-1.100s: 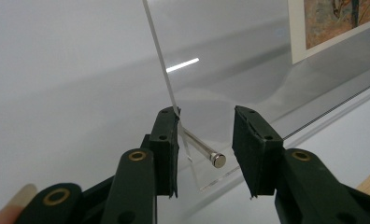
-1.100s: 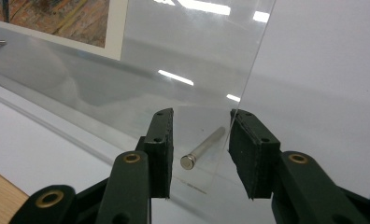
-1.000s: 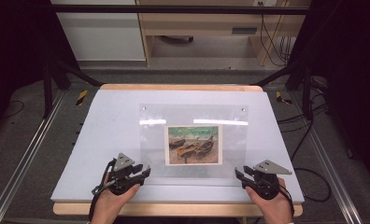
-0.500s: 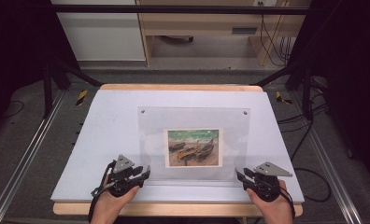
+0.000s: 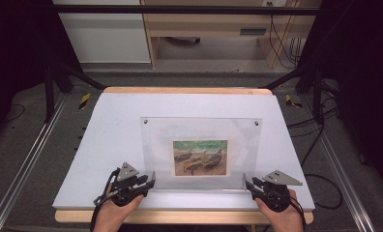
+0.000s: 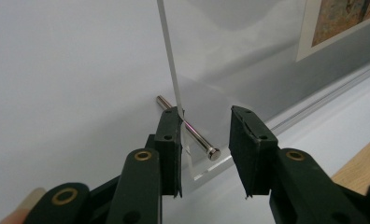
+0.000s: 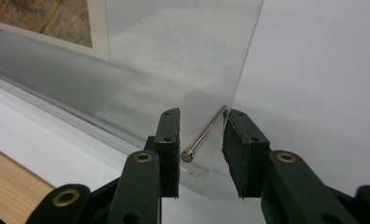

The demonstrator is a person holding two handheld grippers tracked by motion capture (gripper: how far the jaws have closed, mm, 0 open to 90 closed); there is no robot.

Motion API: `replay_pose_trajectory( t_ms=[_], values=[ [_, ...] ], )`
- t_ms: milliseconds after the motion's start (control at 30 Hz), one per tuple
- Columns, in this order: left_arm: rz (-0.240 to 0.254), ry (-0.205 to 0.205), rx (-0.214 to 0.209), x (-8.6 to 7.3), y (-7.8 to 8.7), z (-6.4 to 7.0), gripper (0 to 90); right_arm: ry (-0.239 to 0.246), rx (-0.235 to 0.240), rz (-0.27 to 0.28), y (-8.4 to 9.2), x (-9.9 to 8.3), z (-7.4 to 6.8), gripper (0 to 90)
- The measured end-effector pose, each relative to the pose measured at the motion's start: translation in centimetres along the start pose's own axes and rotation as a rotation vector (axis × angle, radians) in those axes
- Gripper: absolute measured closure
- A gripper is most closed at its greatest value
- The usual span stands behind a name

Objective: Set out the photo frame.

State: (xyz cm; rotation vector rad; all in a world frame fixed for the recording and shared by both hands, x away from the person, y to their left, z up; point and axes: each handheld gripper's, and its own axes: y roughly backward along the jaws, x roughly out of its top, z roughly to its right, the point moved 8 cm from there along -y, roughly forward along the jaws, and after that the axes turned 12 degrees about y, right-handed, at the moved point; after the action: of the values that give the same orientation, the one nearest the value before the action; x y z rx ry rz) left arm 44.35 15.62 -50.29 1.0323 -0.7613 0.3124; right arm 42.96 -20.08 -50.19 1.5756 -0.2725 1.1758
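Observation:
A clear acrylic frame (image 5: 199,129) holding a painting print (image 5: 200,157) rests on the white table (image 5: 112,121). My left gripper (image 5: 151,182) is at its near left corner. In the left gripper view that gripper (image 6: 205,122) straddles the corner's metal pin (image 6: 192,133): one pad touches the panel edge, and a gap remains at the pin's head. My right gripper (image 5: 248,183) is at the near right corner. Its jaws (image 7: 202,122) have just been closing, and the corner pin (image 7: 206,133) sits between them, touching both pads.
The table's wooden front edge (image 5: 180,216) runs just before my hands. Metal rails (image 5: 22,169) flank the table. Cables (image 5: 320,188) lie on the floor at the right. A cabinet and a wooden desk (image 5: 204,29) stand beyond the far edge.
The frame's far edge has come nearer in the high view, and the print looks shorter. Both hands have stayed at the near corners.

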Motion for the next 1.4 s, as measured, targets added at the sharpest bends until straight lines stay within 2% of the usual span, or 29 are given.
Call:
replay_pose_trajectory(
  t_ms=[233, 600, 1067, 1400],
  values=[
    [-0.027, -0.011, -0.012, -0.4, 0.0, -0.1, 64.9, -0.01, 0.01, -0.015, 0.1, -0.4, -0.3, 67.6],
    [-0.067, -0.028, -0.012, -1.0, -0.1, 0.0, 65.0, 0.004, 0.024, -0.041, 0.1, -1.0, -0.6, 67.0],
    [-0.064, -0.031, -0.013, -1.0, -0.1, 0.0, 65.0, 0.006, 0.027, -0.042, 0.1, -1.1, -0.6, 67.0],
    [-0.064, -0.028, -0.019, -1.0, -0.1, 0.0, 62.4, -0.011, 0.04, -0.033, 0.1, -1.1, -0.6, 66.1]
  ],
)
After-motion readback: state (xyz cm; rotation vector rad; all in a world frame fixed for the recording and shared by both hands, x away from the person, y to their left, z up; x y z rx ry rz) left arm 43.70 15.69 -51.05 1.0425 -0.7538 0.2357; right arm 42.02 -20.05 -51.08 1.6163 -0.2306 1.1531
